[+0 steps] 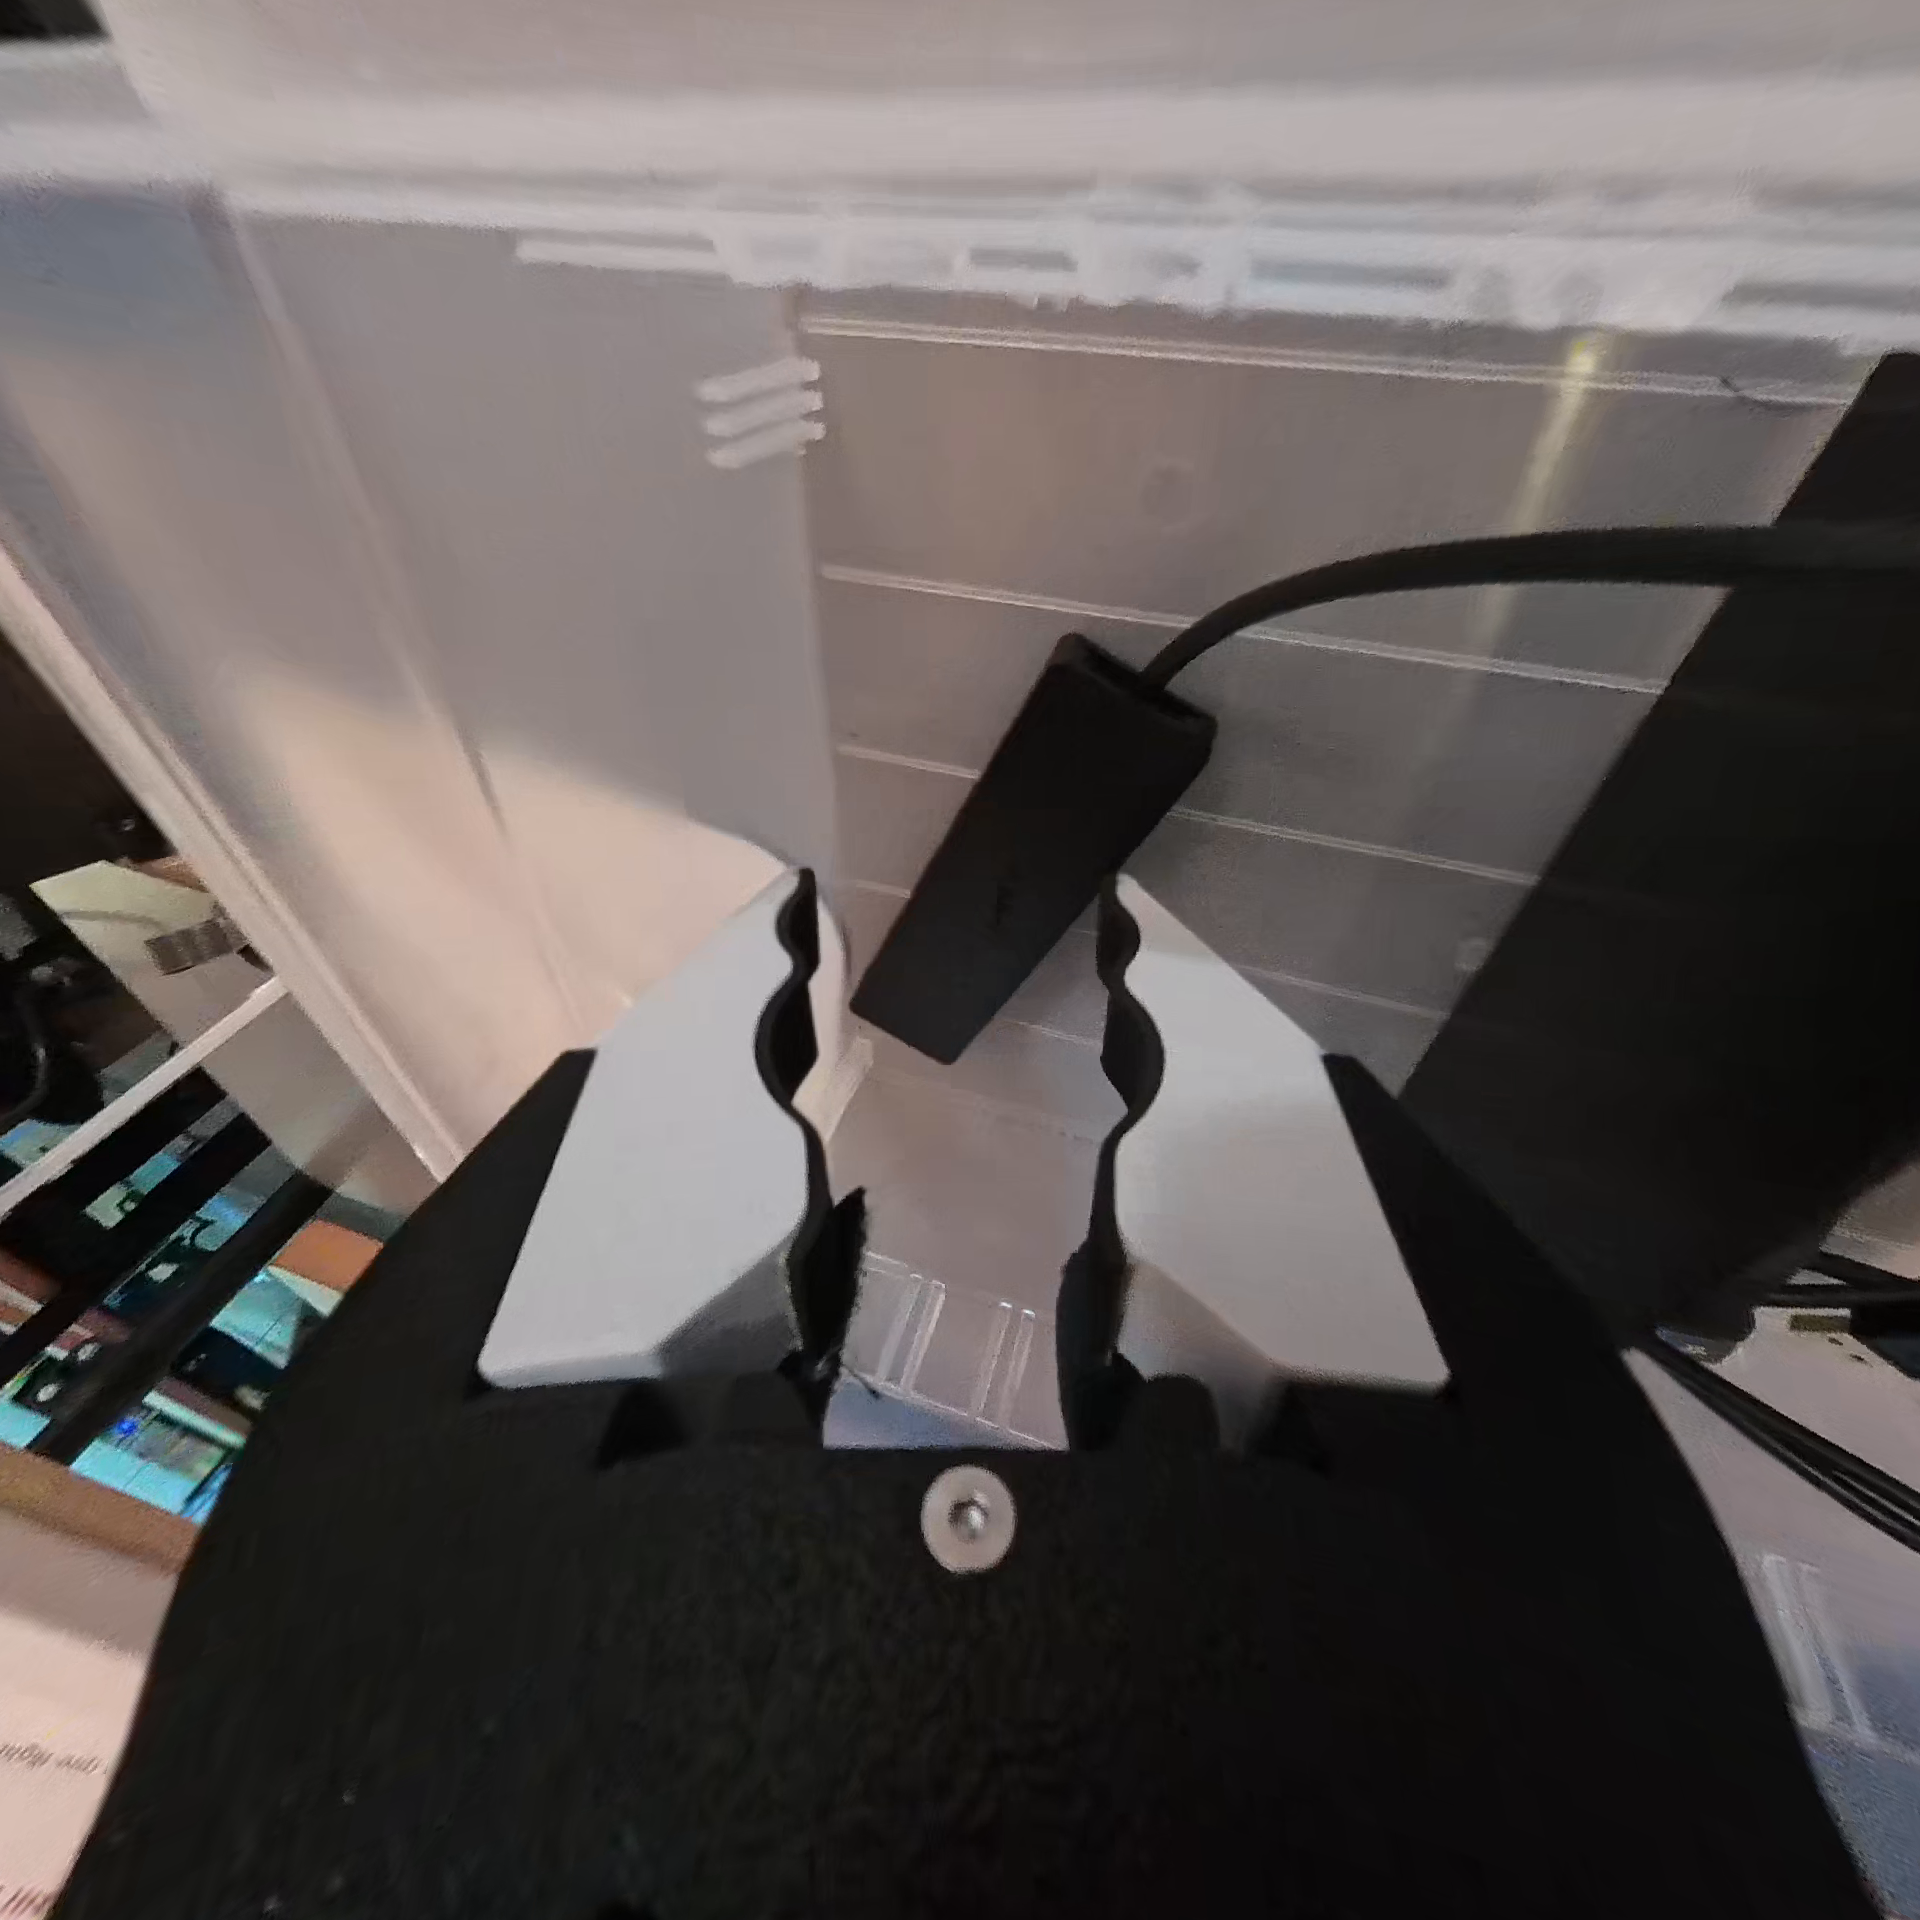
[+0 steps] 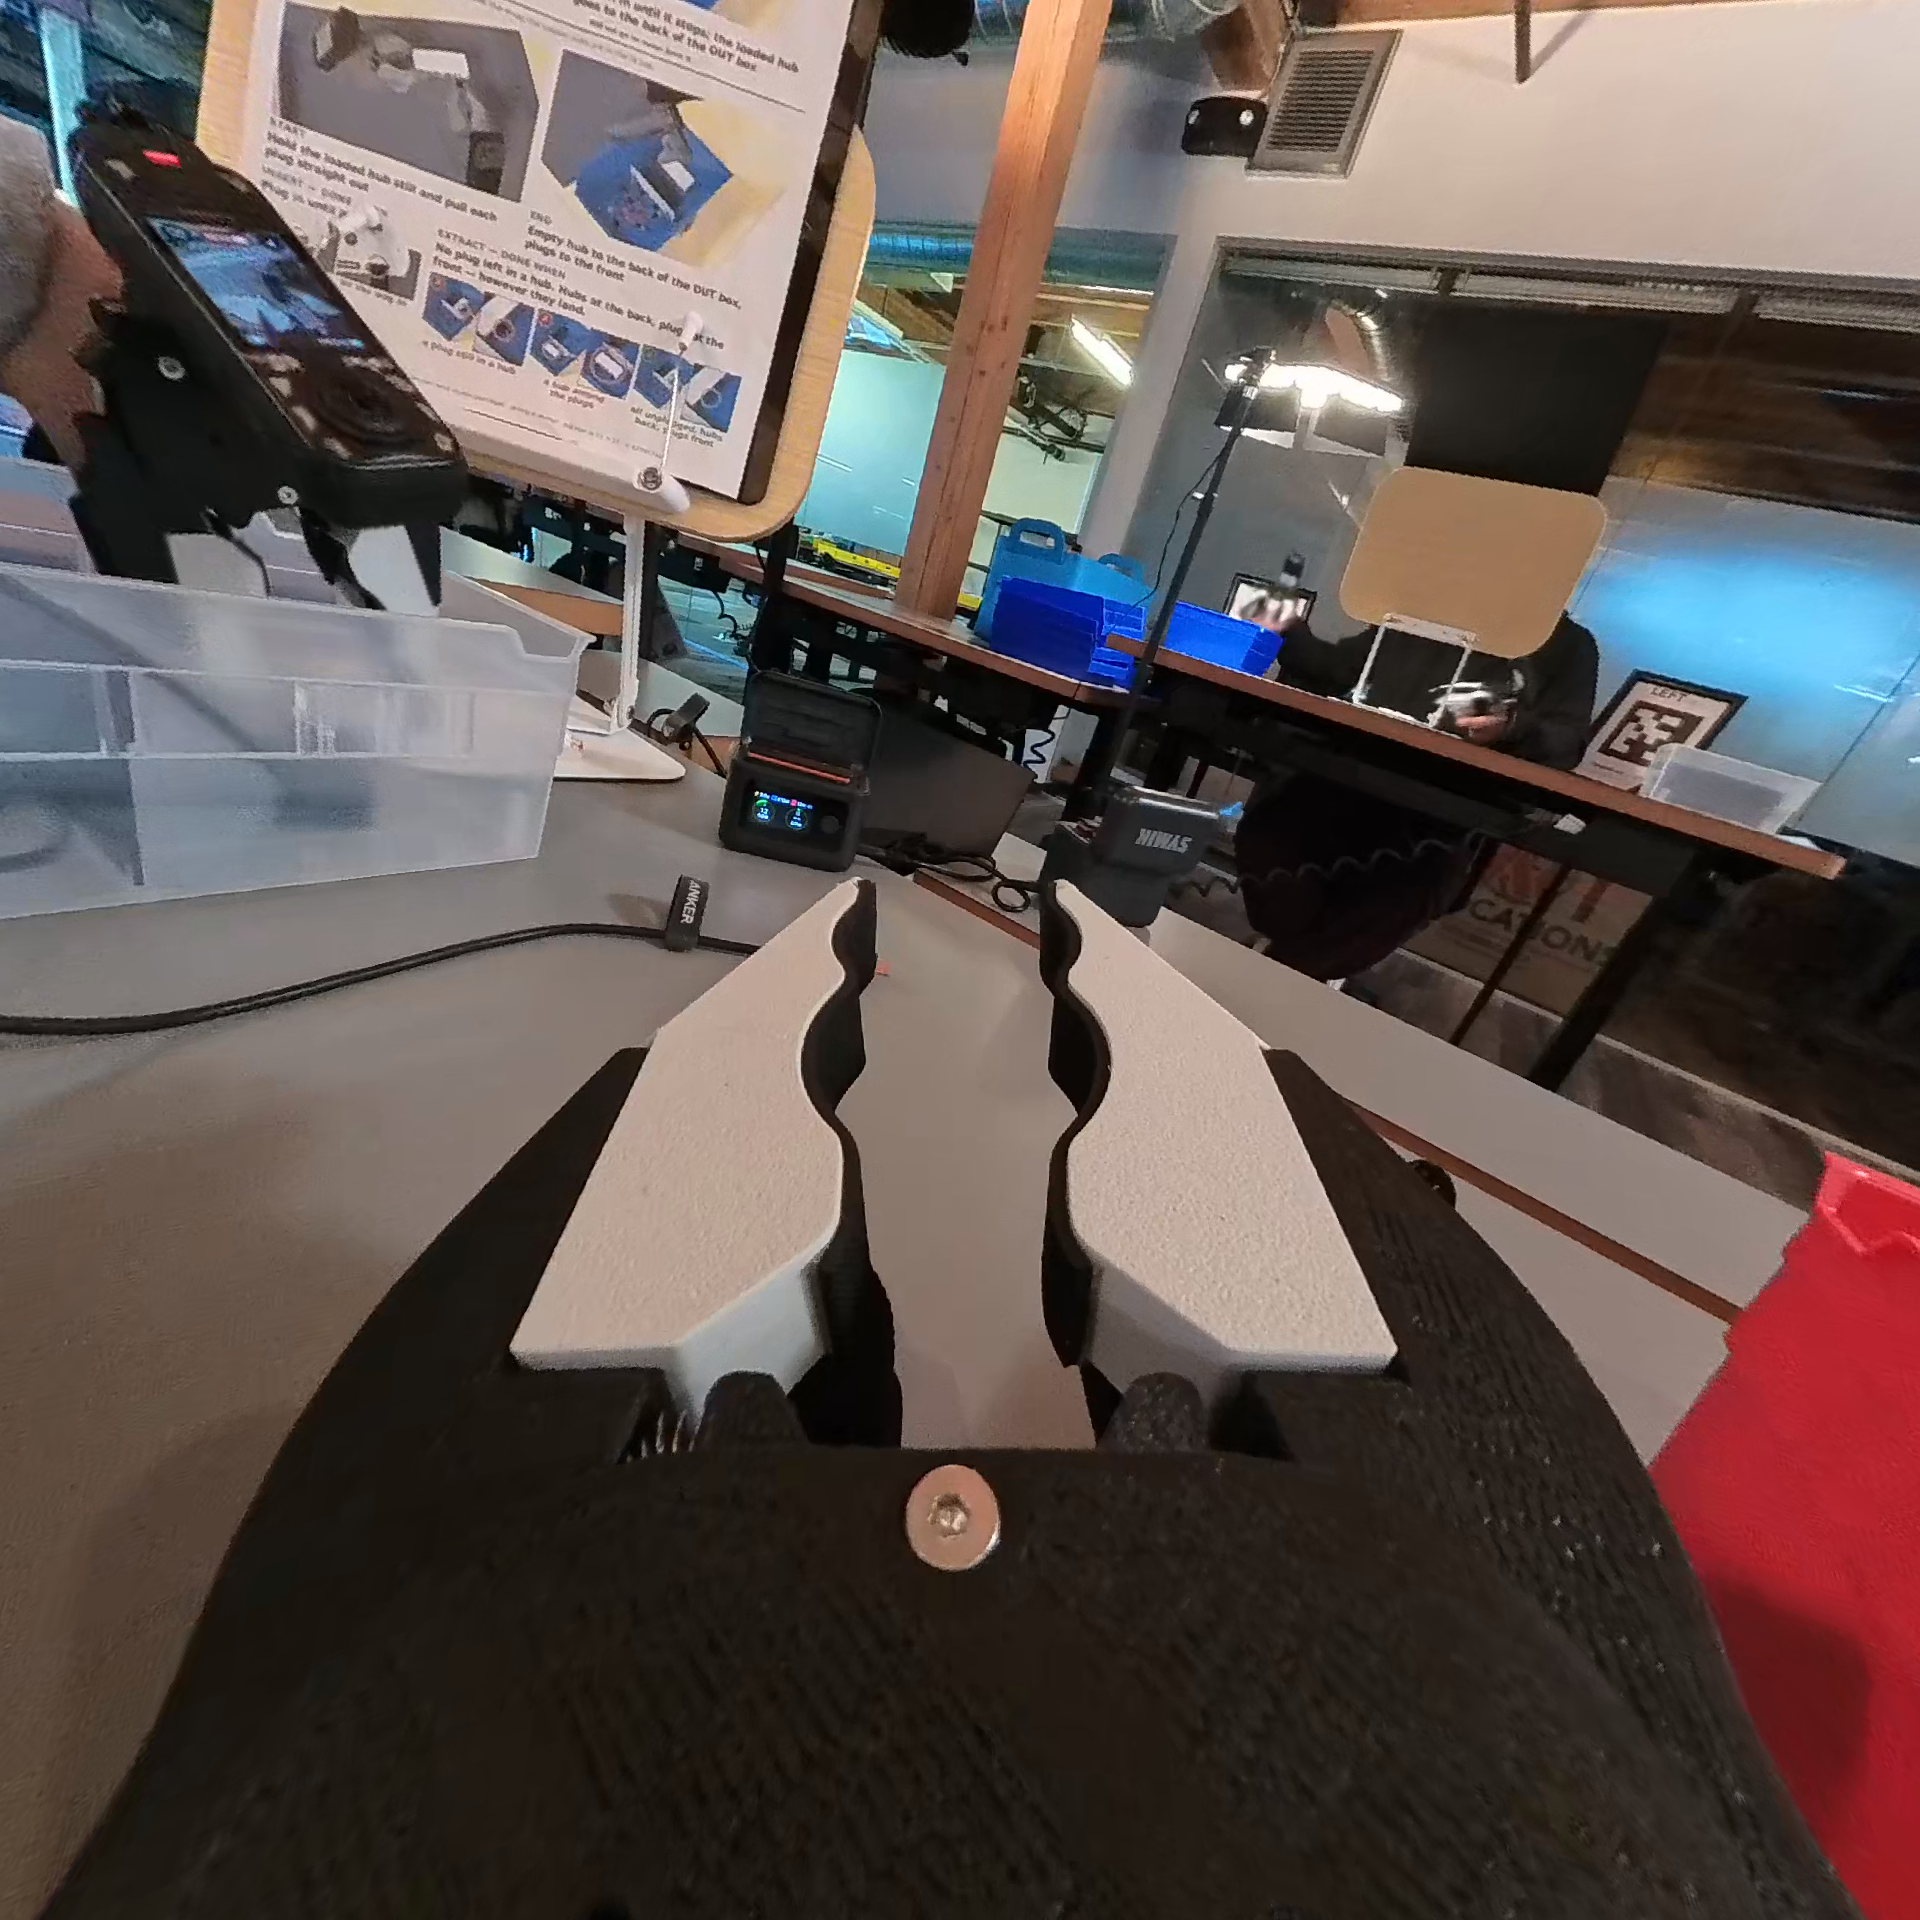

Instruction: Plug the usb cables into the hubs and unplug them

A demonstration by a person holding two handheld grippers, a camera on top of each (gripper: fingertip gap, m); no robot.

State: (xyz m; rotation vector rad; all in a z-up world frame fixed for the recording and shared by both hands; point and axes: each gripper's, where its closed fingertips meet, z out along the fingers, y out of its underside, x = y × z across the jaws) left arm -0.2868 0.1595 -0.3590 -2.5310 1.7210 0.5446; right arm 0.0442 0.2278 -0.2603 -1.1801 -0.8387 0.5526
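Black plastic fills the bottom of the left wrist view — it is the body of the left gripper (image 1: 961,935), and its two white fingers (image 1: 665,1143) stick out from it. The jaws are apart and hold nothing. Just past the tips lies a small black hub (image 1: 1029,852), tilted, inside a clear plastic bin (image 1: 520,623). One end of the hub sits in the gap between the fingertips, but I cannot tell if they touch it. A black cable (image 1: 1403,566) comes out of the hub's far end and curves off to the right. I think the gripper is aimed this way so it can close on the hub and keep it from sliding when a plug goes in or comes out. A big dark block (image 1: 1662,883) leans at the right; I cannot tell what it is.

Black plastic is nearest in the right wrist view too, under the right gripper (image 2: 956,904). Its jaws are also apart and empty. It hovers over the grey table (image 2: 260,1195), away from the bin (image 2: 270,727), as if waiting for its turn. A black cord (image 2: 312,977) lies on the table to the left. Behind stands an instruction board (image 2: 520,239) — likely put there so the person can look at it while working. A red thing (image 2: 1818,1507) shows at the right edge.
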